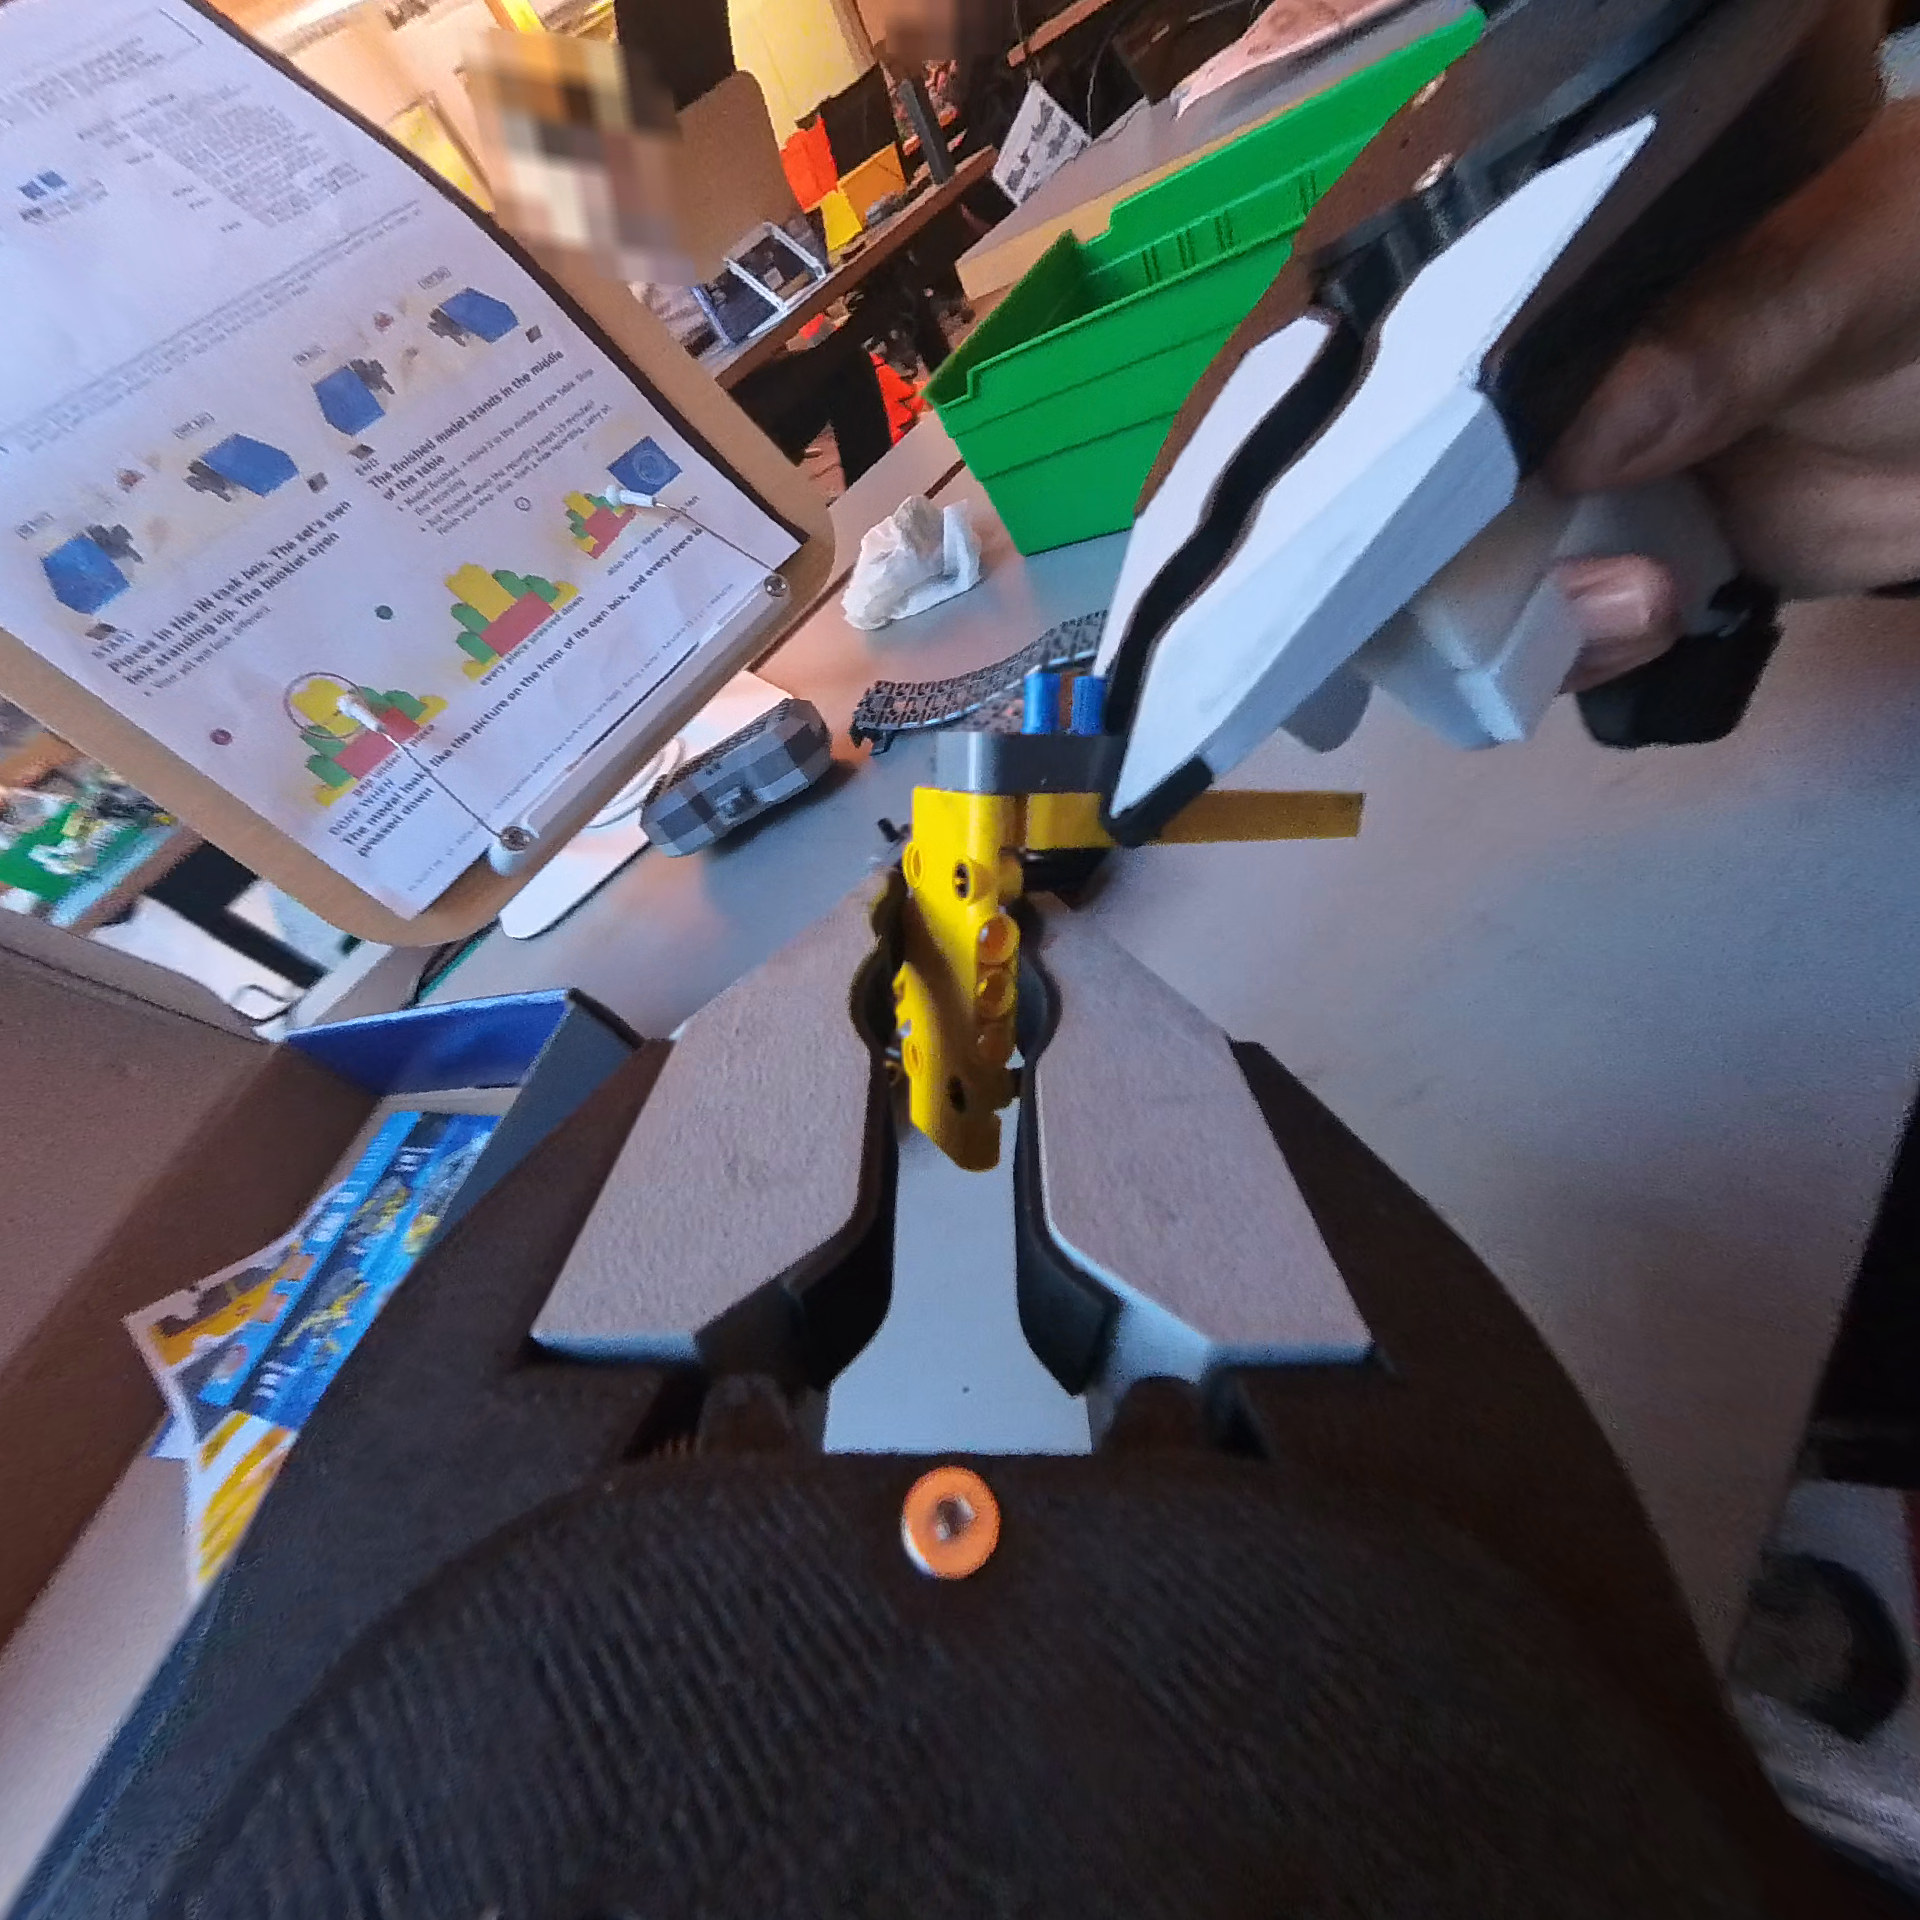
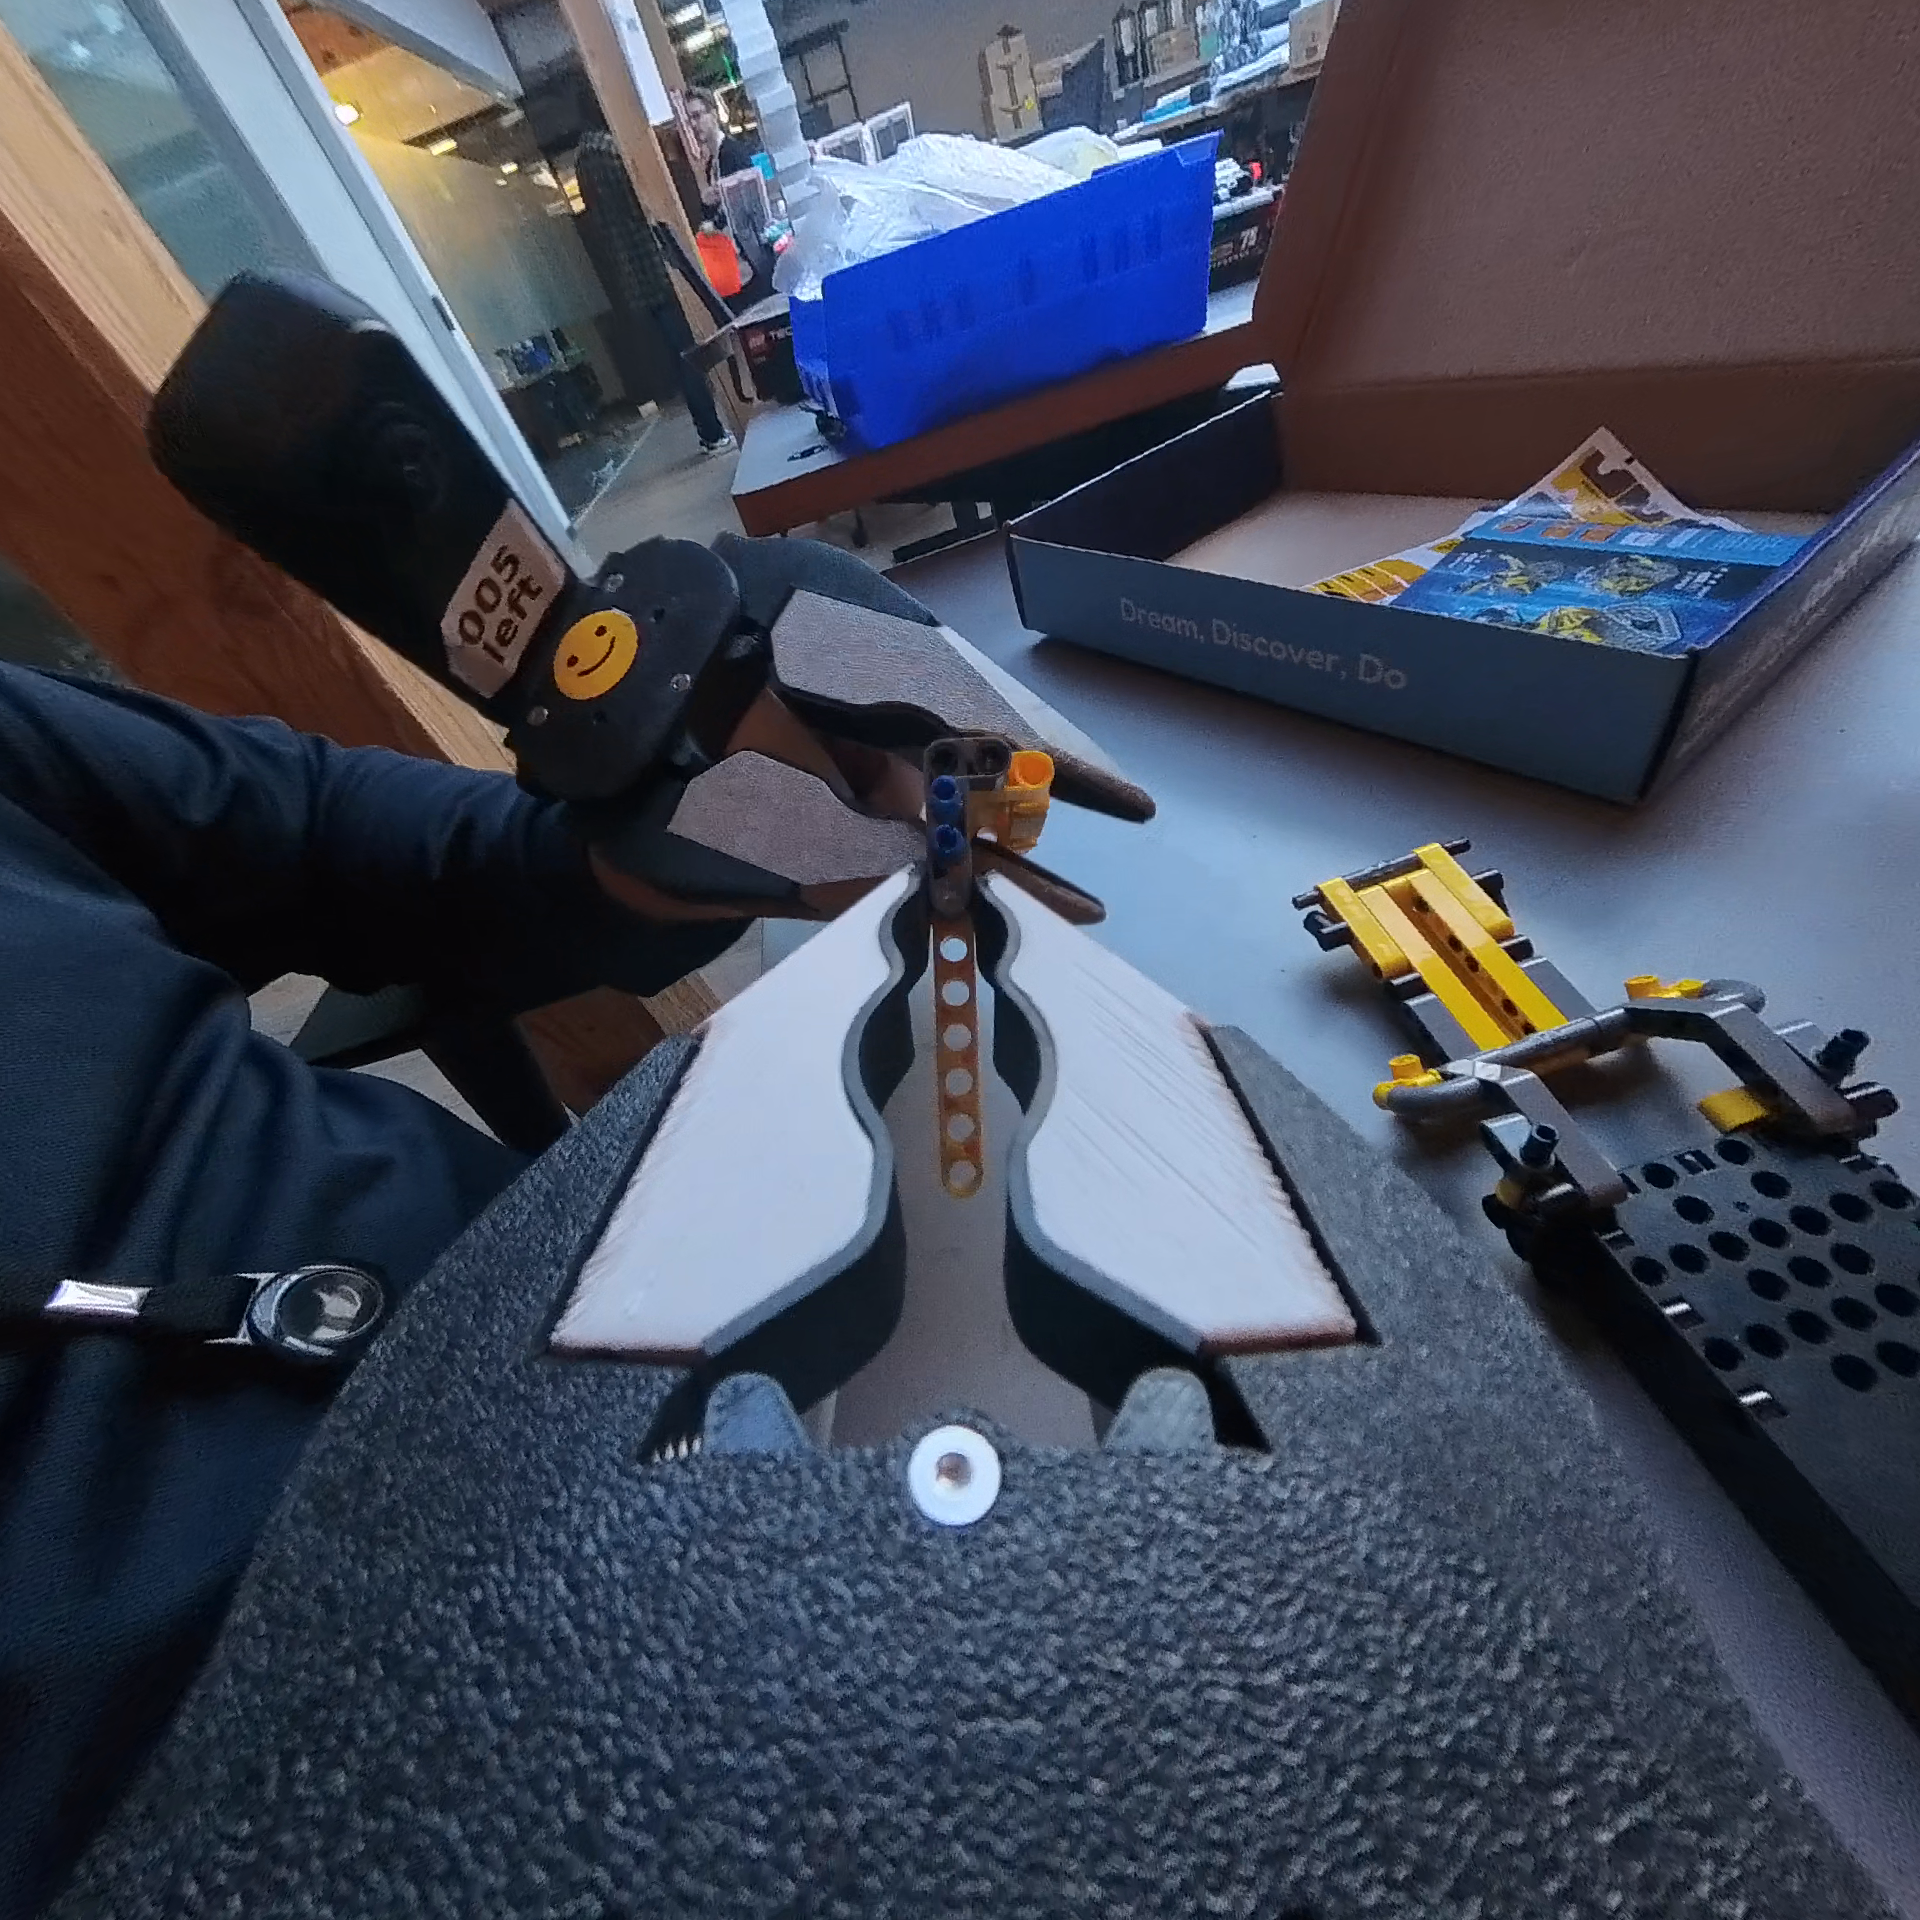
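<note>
Black textured housing fills the bottom of the left wrist view, and from it the left gripper [image 1: 961, 997] reaches up the middle of the frame, its grey fingers [image 1: 748, 1122] clamped on a yellow holed brick piece [image 1: 961, 987] that stands tilted between them. At the piece's upper end sits a grey connector [image 1: 1023, 761] with two blue pins [image 1: 1060, 698], and a thin yellow beam [image 1: 1273, 816] runs off to the right. The right gripper [image 1: 1138, 821] comes down from the upper right, held by a hand [image 1: 1766, 436], its white fingers pinched on that beam. Behind, on the grey table [image 1: 1507, 1039], lie a crumpled white wrapper [image 1: 914, 561], a green bin [image 1: 1122, 364] and a grey box-like block [image 1: 738, 774]. An instruction sheet on a stand [image 1: 343, 468] takes the upper left; an open cardboard box [image 1: 468, 1049] with a booklet [image 1: 312, 1278] sits at lower left.

Pebbled black housing again fills the bottom of the right wrist view. The right gripper's [image 2: 951, 904] white fingers [image 2: 758, 1164] are closed at their tips on the yellow beam [image 2: 958, 1060], which runs down the gap between them. Just above, the left gripper [image 2: 935, 821] enters from the left, gripping the yellow piece [image 2: 1023, 800] beside the grey connector [image 2: 966, 764] and blue pins [image 2: 943, 810]. A dark sleeve [image 2: 208, 831] crosses the left side. At right on the table [image 2: 1351, 790] lies a partly built yellow, grey and black model [image 2: 1621, 1101], apart from both grippers. The open box [image 2: 1351, 655] and booklet [image 2: 1579, 571] sit upper right, a blue bin [image 2: 997, 301] behind.
</note>
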### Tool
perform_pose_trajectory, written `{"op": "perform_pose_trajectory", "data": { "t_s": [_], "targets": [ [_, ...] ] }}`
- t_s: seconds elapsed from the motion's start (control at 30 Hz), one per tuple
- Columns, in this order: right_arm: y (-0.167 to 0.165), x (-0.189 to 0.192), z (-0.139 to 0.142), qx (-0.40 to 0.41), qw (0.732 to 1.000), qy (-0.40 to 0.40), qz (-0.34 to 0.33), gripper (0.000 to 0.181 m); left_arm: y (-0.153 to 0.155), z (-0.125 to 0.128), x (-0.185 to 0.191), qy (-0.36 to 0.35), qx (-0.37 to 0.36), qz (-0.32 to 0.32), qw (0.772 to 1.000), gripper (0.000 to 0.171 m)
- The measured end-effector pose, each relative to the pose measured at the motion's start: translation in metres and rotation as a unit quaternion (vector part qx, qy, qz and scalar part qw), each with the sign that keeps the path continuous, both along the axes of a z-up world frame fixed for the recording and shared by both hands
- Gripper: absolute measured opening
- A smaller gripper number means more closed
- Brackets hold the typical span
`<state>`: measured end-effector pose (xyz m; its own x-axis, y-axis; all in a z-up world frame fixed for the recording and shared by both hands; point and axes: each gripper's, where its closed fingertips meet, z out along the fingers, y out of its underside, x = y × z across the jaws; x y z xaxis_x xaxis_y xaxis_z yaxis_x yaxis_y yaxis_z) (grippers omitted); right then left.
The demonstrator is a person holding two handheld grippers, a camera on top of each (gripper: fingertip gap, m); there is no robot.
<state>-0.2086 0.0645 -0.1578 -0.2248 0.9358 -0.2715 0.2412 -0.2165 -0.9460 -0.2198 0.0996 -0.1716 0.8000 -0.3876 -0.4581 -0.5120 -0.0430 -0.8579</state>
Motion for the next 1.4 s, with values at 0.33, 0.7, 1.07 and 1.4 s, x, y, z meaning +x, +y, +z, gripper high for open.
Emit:
{"op": "perform_pose_trajectory", "data": {
  "t_s": [0.33, 0.7, 1.07, 1.4],
  "targets": [
    [-0.004, 0.001, -0.011, 0.012, 0.999, -0.033, 0.018, 0.006, 0.0, -0.007, -0.004, 0.1, 0.012, 0.015, 0.995, 0.006],
    [-0.001, -0.002, -0.013, -0.016, 0.999, -0.032, 0.009, 0.007, 0.0, -0.014, 0.001, 0.159, 0.026, 0.022, 0.987, 0.005],
    [0.004, -0.004, -0.025, -0.016, 0.998, -0.059, -0.003, 0.007, 0.003, -0.028, -0.003, 0.161, -0.008, 0.028, 0.987, 0.005],
    [0.009, -0.001, -0.023, -0.013, 0.998, -0.059, -0.008, 0.006, 0.004, -0.028, -0.008, 0.166, -0.004, 0.031, 0.986, 0.006]
  ]
}}
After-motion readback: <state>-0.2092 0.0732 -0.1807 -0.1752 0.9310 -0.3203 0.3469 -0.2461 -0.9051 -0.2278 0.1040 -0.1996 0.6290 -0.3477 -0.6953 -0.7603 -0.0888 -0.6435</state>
